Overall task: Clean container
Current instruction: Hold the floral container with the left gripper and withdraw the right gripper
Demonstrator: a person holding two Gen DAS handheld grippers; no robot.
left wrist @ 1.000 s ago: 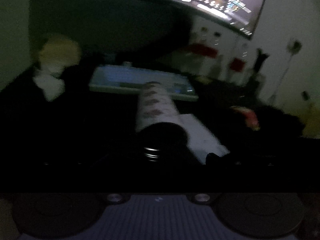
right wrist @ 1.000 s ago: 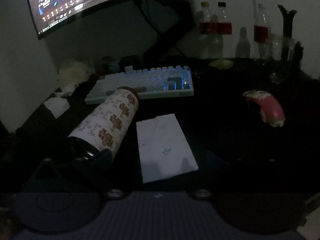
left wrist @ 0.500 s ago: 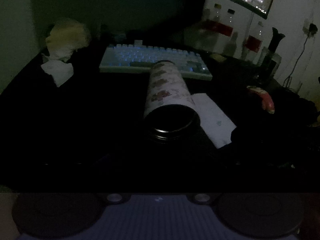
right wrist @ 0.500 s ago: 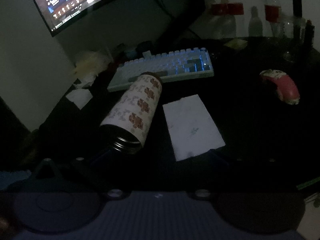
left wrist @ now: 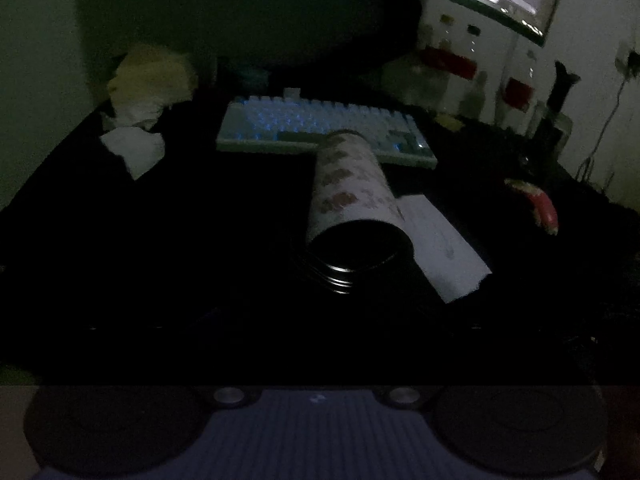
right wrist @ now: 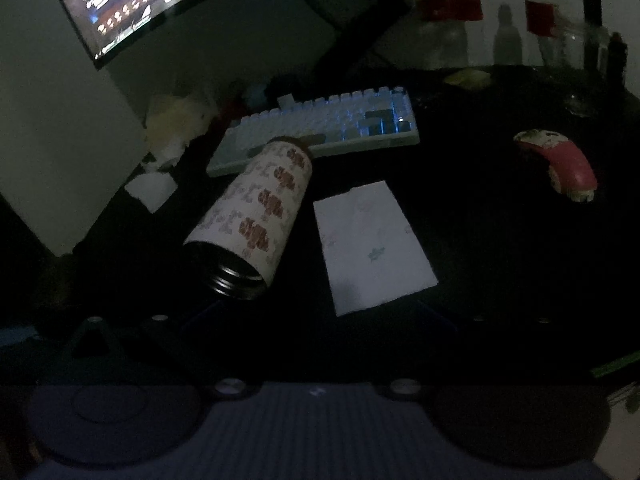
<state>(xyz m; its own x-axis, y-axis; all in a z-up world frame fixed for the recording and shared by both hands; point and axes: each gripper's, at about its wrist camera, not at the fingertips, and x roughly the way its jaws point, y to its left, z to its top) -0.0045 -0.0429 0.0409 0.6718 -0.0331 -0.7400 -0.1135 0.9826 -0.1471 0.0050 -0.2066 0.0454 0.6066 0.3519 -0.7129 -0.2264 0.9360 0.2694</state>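
A patterned cylindrical container [left wrist: 350, 196] [right wrist: 260, 208] lies on its side on the dark desk, its open dark threaded mouth toward me. A white folded tissue [left wrist: 440, 240] [right wrist: 370, 246] lies flat just right of it. The scene is very dim. My left gripper's fingers are lost in the dark in the left wrist view, so I cannot tell how the jaws stand. In the right wrist view faint finger outlines [right wrist: 200, 314] stand wide apart on either side of the tissue's near edge, and my right gripper [right wrist: 320, 314] is open and empty.
A backlit keyboard [left wrist: 320, 128] [right wrist: 332, 124] lies behind the container. Crumpled tissues [left wrist: 136, 140] [right wrist: 160, 152] sit at left. A red and white mouse [left wrist: 538, 204] [right wrist: 560, 164] is at right. Bottles [right wrist: 448, 12] and a monitor [right wrist: 132, 0] stand at the back.
Both cameras have drawn back and risen a little, so the container and tissue sit higher and farther in view. The container and tissue have not moved on the desk.
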